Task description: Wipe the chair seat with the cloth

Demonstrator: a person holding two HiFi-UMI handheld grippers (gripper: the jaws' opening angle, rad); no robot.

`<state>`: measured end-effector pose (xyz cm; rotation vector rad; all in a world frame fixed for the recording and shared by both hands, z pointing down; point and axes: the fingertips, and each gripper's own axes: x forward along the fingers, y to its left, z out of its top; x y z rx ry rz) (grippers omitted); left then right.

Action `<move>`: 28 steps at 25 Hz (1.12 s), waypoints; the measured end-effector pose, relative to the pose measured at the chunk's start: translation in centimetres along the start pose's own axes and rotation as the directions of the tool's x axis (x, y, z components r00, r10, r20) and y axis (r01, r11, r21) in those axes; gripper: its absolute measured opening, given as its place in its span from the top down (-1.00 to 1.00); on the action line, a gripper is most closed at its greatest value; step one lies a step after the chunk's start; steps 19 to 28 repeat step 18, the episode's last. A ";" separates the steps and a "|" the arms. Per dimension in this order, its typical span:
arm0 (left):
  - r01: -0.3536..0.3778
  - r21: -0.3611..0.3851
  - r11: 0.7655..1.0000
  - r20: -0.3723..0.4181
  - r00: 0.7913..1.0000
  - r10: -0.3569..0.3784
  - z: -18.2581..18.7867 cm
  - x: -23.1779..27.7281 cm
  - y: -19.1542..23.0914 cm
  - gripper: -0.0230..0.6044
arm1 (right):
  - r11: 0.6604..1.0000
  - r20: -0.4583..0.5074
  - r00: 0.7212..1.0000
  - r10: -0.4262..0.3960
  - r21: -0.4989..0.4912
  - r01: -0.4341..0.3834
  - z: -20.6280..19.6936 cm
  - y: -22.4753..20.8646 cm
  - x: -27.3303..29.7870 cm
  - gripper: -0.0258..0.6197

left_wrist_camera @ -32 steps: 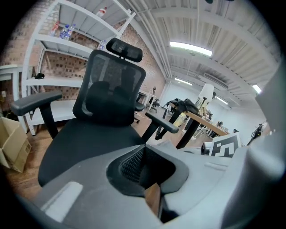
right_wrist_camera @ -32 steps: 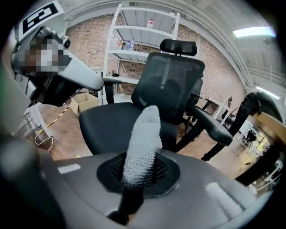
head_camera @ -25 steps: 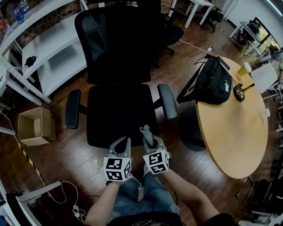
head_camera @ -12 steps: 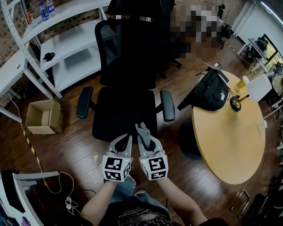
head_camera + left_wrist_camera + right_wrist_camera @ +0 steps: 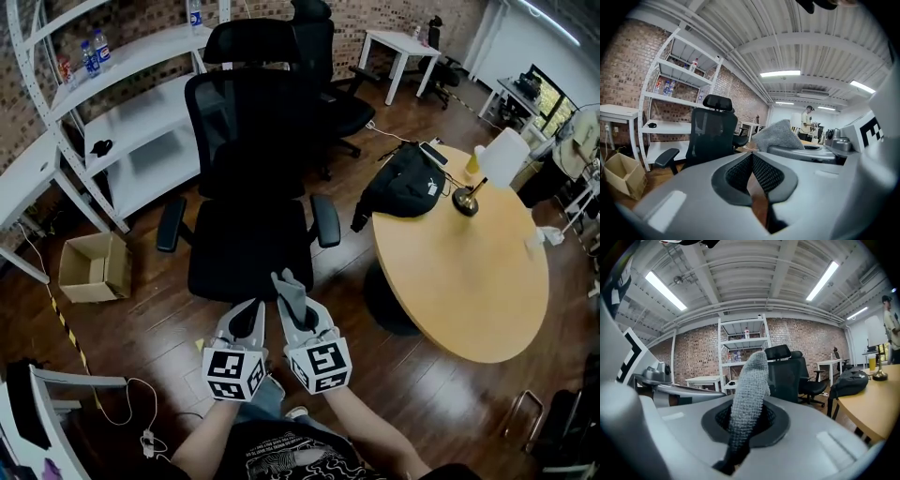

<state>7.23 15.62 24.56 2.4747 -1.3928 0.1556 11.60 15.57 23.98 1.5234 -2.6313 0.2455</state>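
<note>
Mia: Since a second ago the head has lifted. The chair [image 5: 251, 141] sits farther up the view and more of the far room shows, while both claws have stayed side by side at the near edge of the chair seat [image 5: 246, 253].

Tom: Has the wiping begun?

Mia: I'd say not. The cloth [image 5: 285, 289] stands upright out of the right claw [image 5: 292, 305], which pinches it low down. It seems to hang over the seat's near edge rather than press on it. The left claw [image 5: 247, 317] is pressed together on nothing.

Tom: How should it be done well?

Mia: Tip the right claw down so the cloth's free end lies flat on the seat. Then sweep from far to near in overlapping strokes, keeping between the armrests [image 5: 324, 220]. Only a short tuft sticks out, so the claw tips may rub the fabric.

Tom: Anything holding things?

Mia: The round counter [image 5: 469, 281] on the right carries a black bag [image 5: 403, 183], its contents hidden. At left stands a white shelf [image 5: 131, 98]. Near it on the floor is an open cardboard box [image 5: 92, 267] that looks empty, and small bottles [image 5: 89, 58] stand on the shelf's upper boards.
</note>
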 end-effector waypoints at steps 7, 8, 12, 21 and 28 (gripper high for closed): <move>0.018 0.010 1.000 0.013 1.000 -0.018 0.4 -3.4 -4.3 0.91 | 0.999 0.036 0.999 0.010 -0.044 -0.008 1.8 1.7 -5.4 0.89; 0.020 0.017 1.000 0.017 1.000 -0.020 0.6 -3.7 -4.8 0.91 | 0.999 0.045 0.999 0.011 -0.039 -0.010 2.2 1.7 -5.9 0.89; 0.024 0.037 0.999 0.020 1.000 -0.024 0.8 -4.9 -6.2 0.91 | 1.000 0.076 0.997 0.020 -0.006 -0.020 3.1 1.9 -7.4 0.89; 0.019 0.043 0.999 0.018 1.000 -0.019 1.0 -7.0 -6.6 0.91 | 0.999 0.086 0.995 0.044 -0.032 -0.041 4.0 4.2 -8.2 0.89; 0.019 0.043 0.999 0.018 1.000 -0.019 1.0 -7.0 -6.6 0.91 | 0.999 0.086 0.995 0.044 -0.032 -0.041 4.0 4.2 -8.2 0.89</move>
